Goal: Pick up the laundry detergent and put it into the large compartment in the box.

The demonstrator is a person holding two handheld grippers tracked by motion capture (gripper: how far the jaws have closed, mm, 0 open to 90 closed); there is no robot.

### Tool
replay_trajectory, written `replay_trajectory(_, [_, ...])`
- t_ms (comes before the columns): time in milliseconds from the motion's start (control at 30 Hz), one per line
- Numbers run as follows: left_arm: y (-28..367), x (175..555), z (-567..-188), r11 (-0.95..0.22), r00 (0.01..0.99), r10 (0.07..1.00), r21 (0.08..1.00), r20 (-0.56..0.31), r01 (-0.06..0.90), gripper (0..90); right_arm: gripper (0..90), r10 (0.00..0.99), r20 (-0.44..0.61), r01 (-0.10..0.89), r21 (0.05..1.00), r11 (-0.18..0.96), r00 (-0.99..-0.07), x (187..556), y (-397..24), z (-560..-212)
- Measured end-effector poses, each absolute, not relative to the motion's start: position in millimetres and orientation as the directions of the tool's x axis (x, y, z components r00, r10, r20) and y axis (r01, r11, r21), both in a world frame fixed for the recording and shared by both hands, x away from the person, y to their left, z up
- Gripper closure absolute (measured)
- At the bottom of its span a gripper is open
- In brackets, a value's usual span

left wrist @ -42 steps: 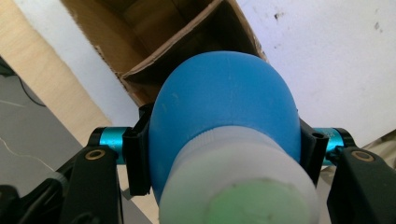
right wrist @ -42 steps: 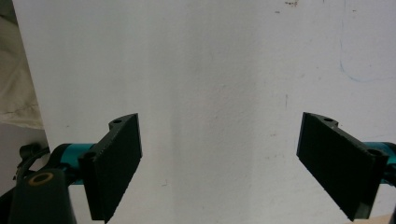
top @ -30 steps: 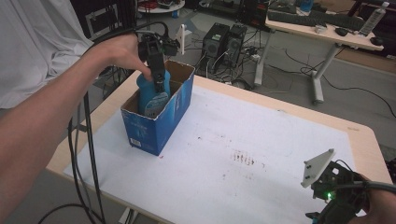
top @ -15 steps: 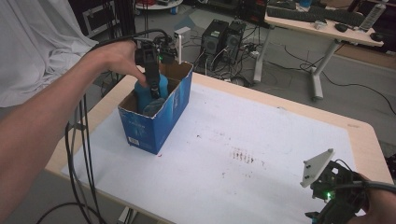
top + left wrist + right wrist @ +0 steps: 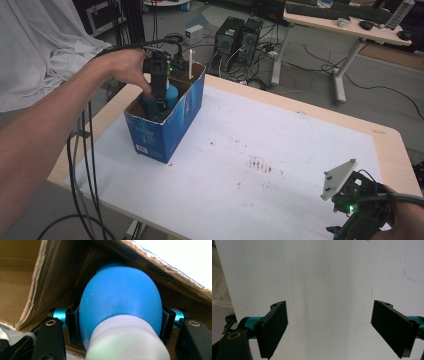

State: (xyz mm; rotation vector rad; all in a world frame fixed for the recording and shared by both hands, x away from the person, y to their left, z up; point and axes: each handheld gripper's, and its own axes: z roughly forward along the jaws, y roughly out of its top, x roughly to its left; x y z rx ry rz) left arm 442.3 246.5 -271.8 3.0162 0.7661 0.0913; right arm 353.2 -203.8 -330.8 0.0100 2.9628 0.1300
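White sheet (image 5: pixel 280 150) covers the wooden table (image 5: pixel 385 137), with a few reddish stains near its middle; desks, PC towers and cables sit on the floor beyond.

Left gripper (image 5: pixel 159 95) points down into the blue cardboard box (image 5: pixel 172 125) at the table's far left. Its jaws are clamped on a blue bottle (image 5: pixel 120 297), one pad on each side of the rounded blue body. The left gripper view looks along the bottle: white cap (image 5: pixel 126 340) is nearest the camera, blue body beyond it, brown inner box walls (image 5: pixel 30 277) all around. High view shows the bottle (image 5: pixel 170 96) sitting inside the box, top part visible between the box walls. Left hand (image 5: pixel 125 67) wraps the gripper body, cable trailing off the table edge.

Right gripper (image 5: pixel 350 220) sits at the near right corner, well apart from the box. Jaws (image 5: pixel 329 327) stand wide apart with nothing between them, just bare white sheet underneath. Grey three-cornered plate (image 5: pixel 339 177) tilts up on top of it.
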Motion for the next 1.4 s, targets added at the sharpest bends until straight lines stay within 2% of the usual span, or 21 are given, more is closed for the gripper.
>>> replay_trajectory(500, [246, 442, -281, -0.905, 0.903, 0.426, 0.040, 0.055, 0.424, 38.1, 13.2, 0.018, -0.171, 0.004, 0.083, 0.997, -0.985, 354, -204, -332])
replay_trajectory(1000, [242, 444, -283, -0.908, 0.906, 0.420, 0.034, 0.059, 0.418, 38.0, 13.2, 0.016, -0.170, 0.002, 0.083, 0.997, -0.985, 355, -202, -333])
replay_trajectory(1400, [246, 444, -283, -0.901, 0.900, 0.433, 0.067, 0.050, 0.429, 37.7, 13.2, 0.022, -0.167, 0.008, 0.081, 0.997, -0.986, 353, -202, -333])
